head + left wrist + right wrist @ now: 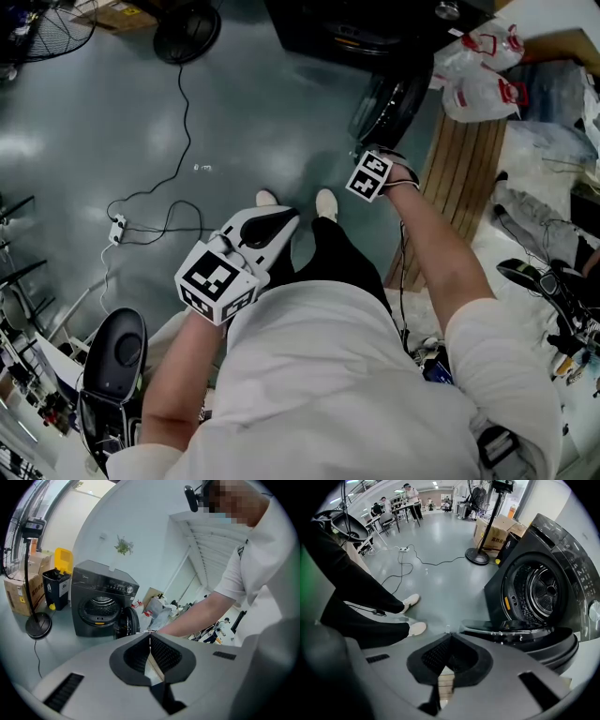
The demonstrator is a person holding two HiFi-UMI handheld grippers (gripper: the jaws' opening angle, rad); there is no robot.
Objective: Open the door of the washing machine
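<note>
A dark grey washing machine (pixel 101 604) stands on the floor with its round door (pixel 127 620) swung open and the steel drum (pixel 541 590) showing. In the head view the door (pixel 389 103) hangs below the machine (pixel 375 28) at the top. My right gripper (pixel 448 632) points down just left of the open door's edge (pixel 515 630), jaws shut with nothing between them. Its marker cube (pixel 368 175) sits near the door. My left gripper (pixel 150 632) is shut and empty, held back near the person's body (pixel 286 220), facing the machine from a distance.
A fan stand's base (pixel 186 33) with a cable and a power strip (pixel 117 228) lies on the grey floor to the left. A wooden pallet (pixel 464 178) and plastic bags (pixel 478 80) are to the right of the machine. A cardboard box (pixel 18 592) and a yellow-lidded bin (pixel 58 585) stand to its left.
</note>
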